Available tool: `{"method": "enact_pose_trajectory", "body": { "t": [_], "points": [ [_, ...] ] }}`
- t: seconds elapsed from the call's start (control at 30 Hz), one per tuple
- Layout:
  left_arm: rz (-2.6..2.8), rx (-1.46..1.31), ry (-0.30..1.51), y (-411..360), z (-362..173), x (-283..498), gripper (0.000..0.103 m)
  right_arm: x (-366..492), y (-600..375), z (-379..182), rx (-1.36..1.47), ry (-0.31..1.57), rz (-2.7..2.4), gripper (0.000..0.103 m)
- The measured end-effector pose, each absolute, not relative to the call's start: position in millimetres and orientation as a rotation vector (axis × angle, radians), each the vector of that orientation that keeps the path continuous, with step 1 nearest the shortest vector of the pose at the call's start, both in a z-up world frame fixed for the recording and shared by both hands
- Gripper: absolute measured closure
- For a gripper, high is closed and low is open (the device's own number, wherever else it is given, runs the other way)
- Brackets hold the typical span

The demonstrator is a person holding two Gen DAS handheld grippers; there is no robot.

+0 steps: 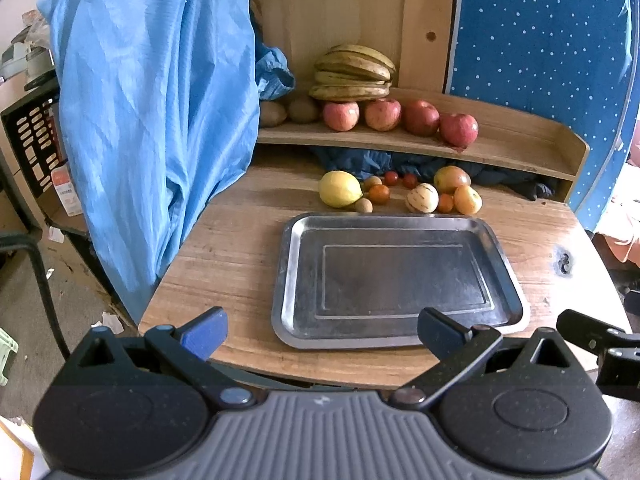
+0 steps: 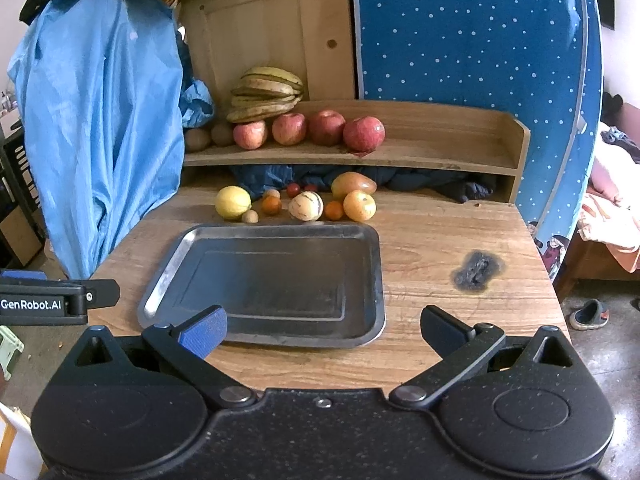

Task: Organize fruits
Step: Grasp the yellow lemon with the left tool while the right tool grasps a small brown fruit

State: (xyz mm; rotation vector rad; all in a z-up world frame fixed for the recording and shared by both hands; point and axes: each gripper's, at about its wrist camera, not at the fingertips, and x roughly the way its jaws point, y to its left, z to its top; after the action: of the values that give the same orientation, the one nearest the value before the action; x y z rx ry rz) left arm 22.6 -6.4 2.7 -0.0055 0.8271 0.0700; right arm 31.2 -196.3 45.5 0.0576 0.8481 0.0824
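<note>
An empty steel tray (image 1: 505, 268) (image 2: 168, 272) lies on the wooden table. Behind it sits a row of small fruit: a yellow lemon (image 1: 340, 189) (image 2: 233, 202), a striped pale melon (image 1: 422, 198) (image 2: 305, 206), a mango (image 1: 452, 179) (image 2: 353, 184), small oranges and tomatoes. On the shelf above rest several red apples (image 1: 382, 114) (image 2: 326, 127), a bunch of bananas (image 1: 352, 73) (image 2: 266, 92) and two kiwis. My left gripper (image 1: 322, 334) hovers open at the tray's near edge. My right gripper (image 2: 324, 332) is open over the tray's near right corner. Both hold nothing.
A blue cloth (image 1: 160, 100) (image 2: 100, 128) hangs at the table's left edge. A blue dotted panel (image 1: 540, 32) (image 2: 472, 28) stands behind the shelf on the right. A burn mark (image 2: 476, 270) scars the table right of the tray. Dark cloth is stuffed under the shelf.
</note>
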Motion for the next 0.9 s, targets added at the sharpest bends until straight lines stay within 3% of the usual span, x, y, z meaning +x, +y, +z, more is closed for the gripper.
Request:
{"method": "enact_pose_trajectory", "body": {
  "t": [0.9],
  "points": [
    [-0.148, 0.054, 0.856, 66, -14, 199, 0.0, 151, -132, 20, 0.099, 0.836, -0.12, 0.0]
  ]
}}
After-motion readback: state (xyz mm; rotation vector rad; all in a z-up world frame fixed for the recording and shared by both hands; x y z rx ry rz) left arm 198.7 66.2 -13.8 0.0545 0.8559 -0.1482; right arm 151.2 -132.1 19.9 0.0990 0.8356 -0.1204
